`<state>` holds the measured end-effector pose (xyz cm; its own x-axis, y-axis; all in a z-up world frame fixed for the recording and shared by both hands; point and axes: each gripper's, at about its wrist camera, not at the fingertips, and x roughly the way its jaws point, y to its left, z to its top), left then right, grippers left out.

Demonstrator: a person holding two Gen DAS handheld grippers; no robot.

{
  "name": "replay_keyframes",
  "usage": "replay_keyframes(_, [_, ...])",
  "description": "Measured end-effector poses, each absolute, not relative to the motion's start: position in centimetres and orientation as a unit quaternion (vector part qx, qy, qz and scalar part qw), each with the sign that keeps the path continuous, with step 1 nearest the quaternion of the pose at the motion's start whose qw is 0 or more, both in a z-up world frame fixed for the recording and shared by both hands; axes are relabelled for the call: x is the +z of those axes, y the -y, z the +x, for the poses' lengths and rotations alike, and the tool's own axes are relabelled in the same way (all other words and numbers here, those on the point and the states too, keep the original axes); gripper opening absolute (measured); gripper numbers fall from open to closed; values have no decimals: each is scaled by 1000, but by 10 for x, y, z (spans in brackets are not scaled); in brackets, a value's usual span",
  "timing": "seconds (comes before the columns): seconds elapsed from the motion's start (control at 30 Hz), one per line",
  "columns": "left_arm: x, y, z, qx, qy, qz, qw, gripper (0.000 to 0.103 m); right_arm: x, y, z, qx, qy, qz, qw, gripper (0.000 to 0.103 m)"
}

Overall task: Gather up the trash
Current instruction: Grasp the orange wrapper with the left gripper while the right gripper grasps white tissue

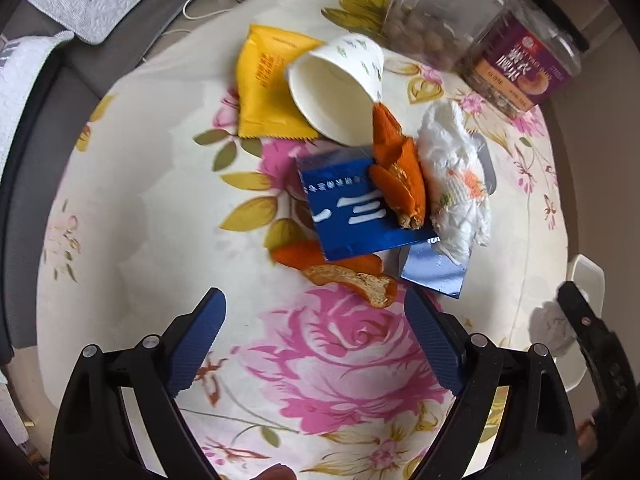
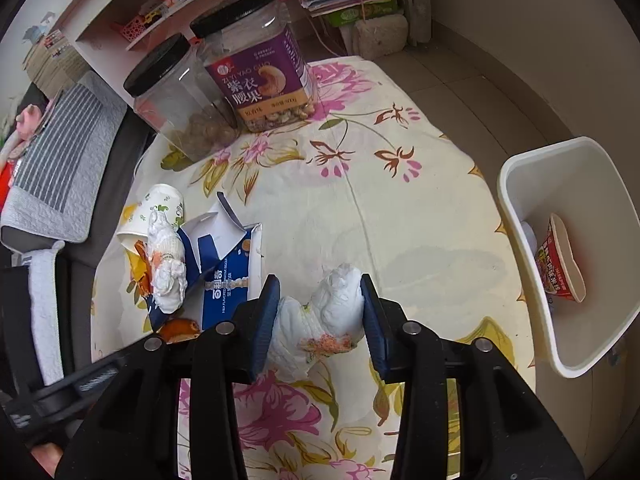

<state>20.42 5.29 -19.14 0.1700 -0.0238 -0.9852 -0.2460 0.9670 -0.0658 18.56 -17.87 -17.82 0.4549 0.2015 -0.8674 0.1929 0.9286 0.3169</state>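
My right gripper [image 2: 320, 292] is shut on a crumpled white tissue [image 2: 324, 316], held just above the floral tablecloth. My left gripper [image 1: 316, 308] stands open over the cloth, pointing down, with a curl of orange peel [image 1: 352, 278] just beyond its fingertips. Past that lies a pile of trash: a torn blue carton [image 1: 348, 204], more orange peel [image 1: 396, 168], another crumpled tissue [image 1: 456, 176], a tipped paper cup [image 1: 340, 80] and a yellow snack packet [image 1: 264, 84]. In the right wrist view the same pile sits at the left, with the blue carton [image 2: 228, 276] and the tissue [image 2: 166, 264].
A white bin [image 2: 532, 280] stands off the table's right edge with a red noodle cup [image 2: 560, 260] inside. Two black-lidded clear jars [image 2: 260, 64] [image 2: 180, 96] stand at the table's far side. A grey sofa with cushions [image 2: 60, 176] lies to the left. Shelves are behind.
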Motion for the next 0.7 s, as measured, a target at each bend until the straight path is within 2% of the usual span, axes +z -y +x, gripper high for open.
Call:
replay_keyframes(0.13, [-212, -55, 208, 90, -635, -160, 750, 75, -175, 182, 183, 8, -521, 189, 832, 38])
replay_keyframes(0.33, [-224, -60, 218, 108, -608, -225, 754, 71, -169, 188, 183, 7, -514, 184, 838, 39])
replay_keyframes(0.4, [-234, -54, 220, 102, -630, -206, 742, 62, -169, 187, 183, 8, -514, 182, 838, 39])
replay_keyframes(0.43, [-232, -50, 219, 103, -628, -184, 749, 54, -169, 186, 182, 9, -515, 179, 838, 39])
replay_keyframes(0.47, [-232, -44, 218, 104, -635, -152, 750, 51, -168, 185, 182, 11, -515, 177, 839, 39])
replay_keyframes(0.6, [-229, -48, 208, 74, -643, -145, 749, 37, -167, 180, 181, 17, -514, 174, 840, 38])
replay_keyframes(0.63, [-229, -54, 204, 63, -646, -153, 745, 20, -166, 179, 181, 19, -513, 172, 841, 38])
replay_keyframes(0.7, [-228, -62, 197, 48, -650, -170, 739, 17, -165, 177, 180, 22, -513, 170, 841, 39])
